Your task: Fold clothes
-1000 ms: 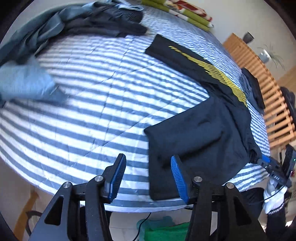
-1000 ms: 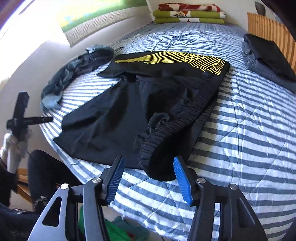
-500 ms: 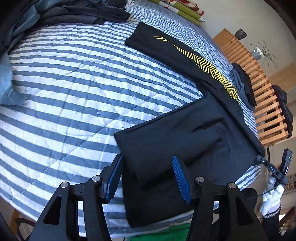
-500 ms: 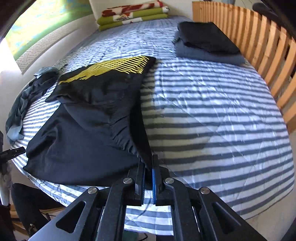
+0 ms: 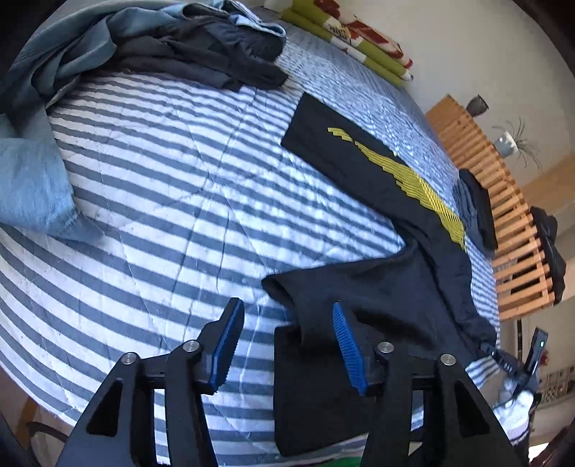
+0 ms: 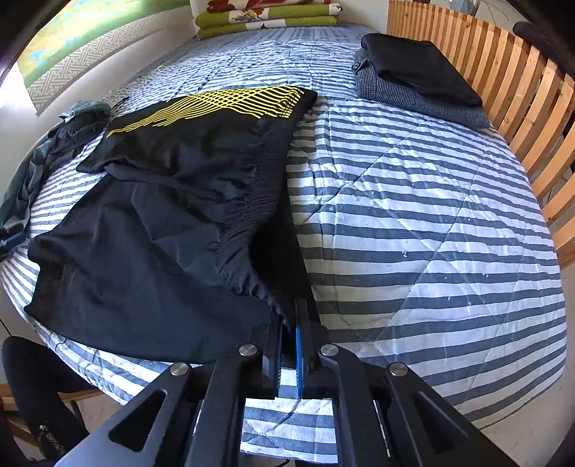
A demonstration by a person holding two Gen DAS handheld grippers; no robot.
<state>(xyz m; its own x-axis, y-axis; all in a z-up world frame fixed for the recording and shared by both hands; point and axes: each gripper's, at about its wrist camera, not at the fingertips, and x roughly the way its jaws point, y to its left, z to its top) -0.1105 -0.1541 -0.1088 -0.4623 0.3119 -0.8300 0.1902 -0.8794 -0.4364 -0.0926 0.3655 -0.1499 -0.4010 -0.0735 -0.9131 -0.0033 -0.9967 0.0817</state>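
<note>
Now | black shorts (image 6: 172, 215) spread on striped bed (image 6: 413, 233), long axis away from grippers | right gripper (image 6: 287, 334) pinching waistband | left gripper (image 5: 284, 345) spread, just opening, hem between pads, unpressed; nearer leg end.

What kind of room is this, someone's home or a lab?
Most likely a bedroom at home. The clothes lie on a bed with a striped quilt, a slatted wooden bed frame runs along one side, and folded blankets sit stacked by the wall.
</note>
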